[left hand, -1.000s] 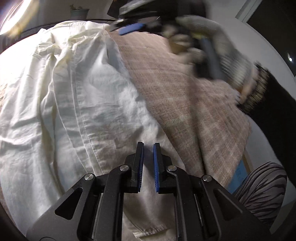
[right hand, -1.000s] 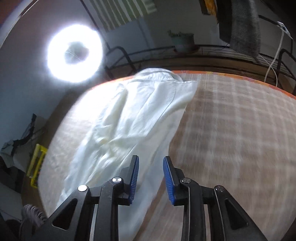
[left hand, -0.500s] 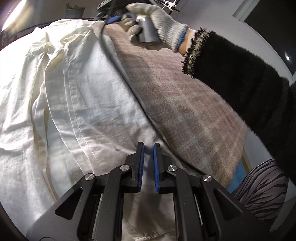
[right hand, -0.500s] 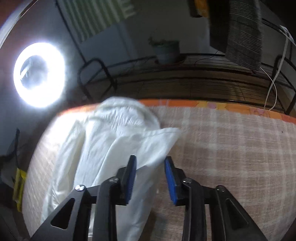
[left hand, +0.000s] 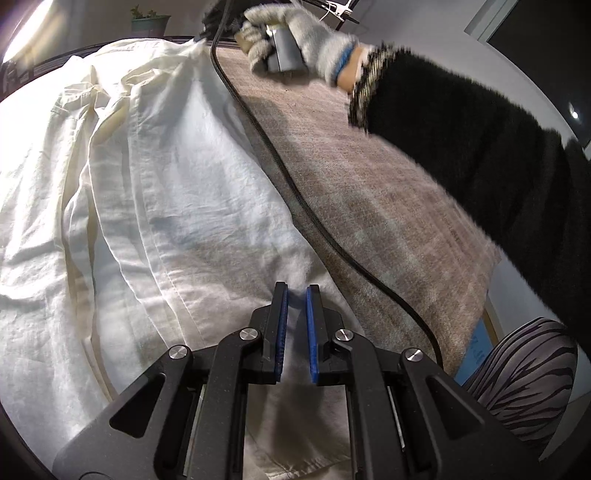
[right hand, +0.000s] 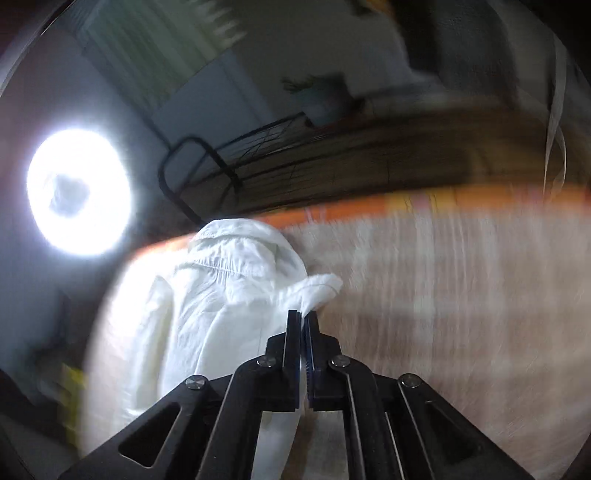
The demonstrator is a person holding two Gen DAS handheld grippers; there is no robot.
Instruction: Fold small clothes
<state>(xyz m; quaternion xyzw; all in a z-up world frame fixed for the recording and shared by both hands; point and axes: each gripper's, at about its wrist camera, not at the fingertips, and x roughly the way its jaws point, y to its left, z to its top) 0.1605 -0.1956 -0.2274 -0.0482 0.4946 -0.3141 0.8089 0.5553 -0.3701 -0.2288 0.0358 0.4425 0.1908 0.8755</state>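
Note:
A white garment [left hand: 166,184] lies spread and wrinkled over a beige checked tablecloth [left hand: 388,192]. My left gripper [left hand: 296,286] sits low over the garment's near end. Its blue pads stand a narrow slit apart with white cloth between them. My right gripper [right hand: 303,314] is shut on a far corner of the same garment [right hand: 221,295], and a tuft of cloth sticks out past its tips. In the left wrist view a gloved hand [left hand: 295,33] holds the right gripper at the garment's far edge, and that gripper's jaws are hidden there.
A black cable [left hand: 295,192] trails across the cloth from the far hand towards the near right. A black sleeve [left hand: 480,147] and striped clothing [left hand: 528,365] fill the right side. A ring light [right hand: 79,192] glares at the left, beyond the table's orange edge [right hand: 369,206].
My right gripper travelled to the garment's far corner and closed on it, its jaws having stood open before. The left gripper has stayed where it was.

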